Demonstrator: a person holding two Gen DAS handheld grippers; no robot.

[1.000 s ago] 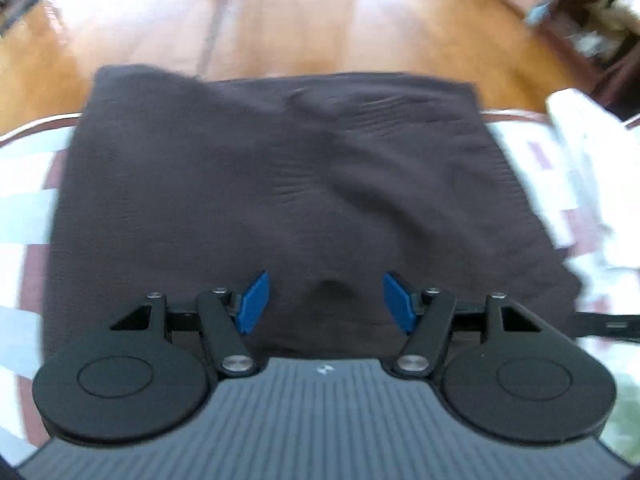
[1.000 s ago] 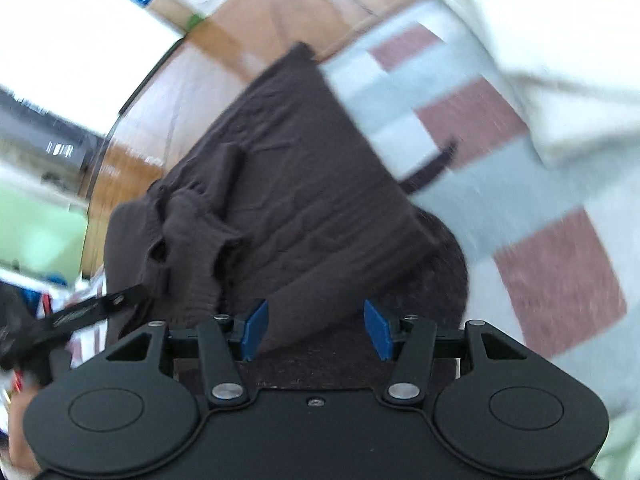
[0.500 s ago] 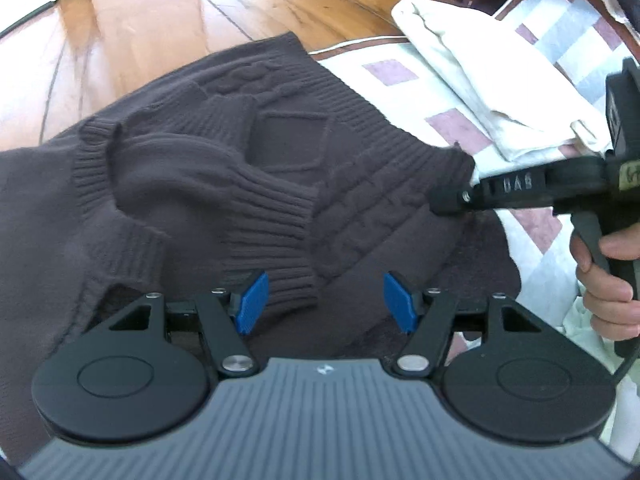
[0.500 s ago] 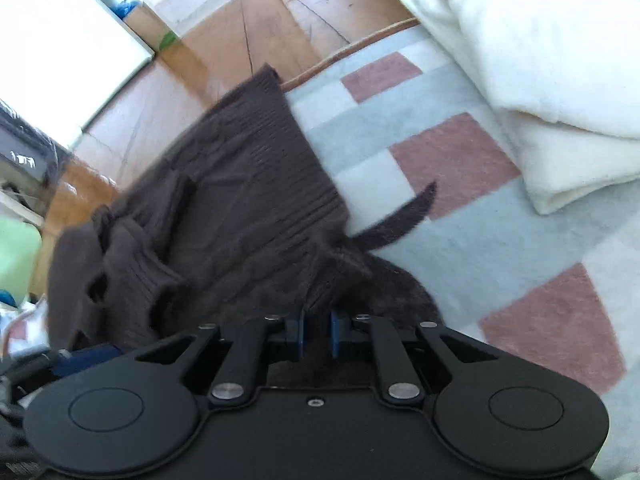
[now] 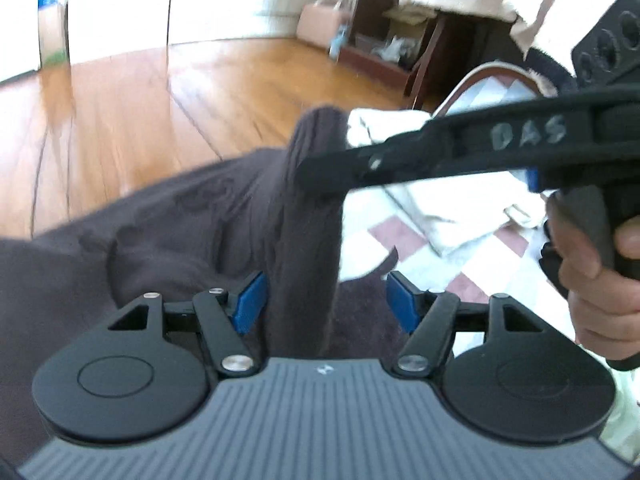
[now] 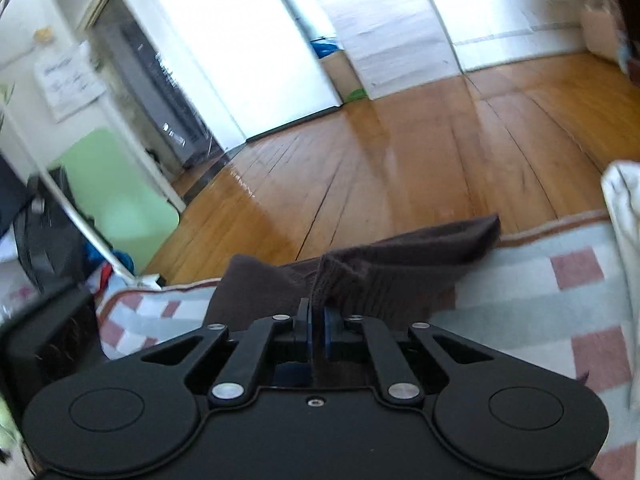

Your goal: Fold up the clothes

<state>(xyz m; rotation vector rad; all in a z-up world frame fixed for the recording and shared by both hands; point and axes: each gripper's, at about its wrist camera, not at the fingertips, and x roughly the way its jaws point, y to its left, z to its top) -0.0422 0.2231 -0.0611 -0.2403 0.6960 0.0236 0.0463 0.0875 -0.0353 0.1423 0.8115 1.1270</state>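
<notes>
The right hand-held gripper pinches the dark sweater's edge aloft, so the spread-open left hand-held gripper should probably steady the hanging fabric.

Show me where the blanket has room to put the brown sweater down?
Bare checked blanket lies between the brown sweater and the white folded cloth. A smaller patch shows at the sweater's other side. The far edge by the wooden floor is crowded.

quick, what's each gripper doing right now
left gripper: open, holding nothing; a lifted fold of the dark sweater hangs between its fingers.
right gripper: closed on the dark sweater.
</notes>
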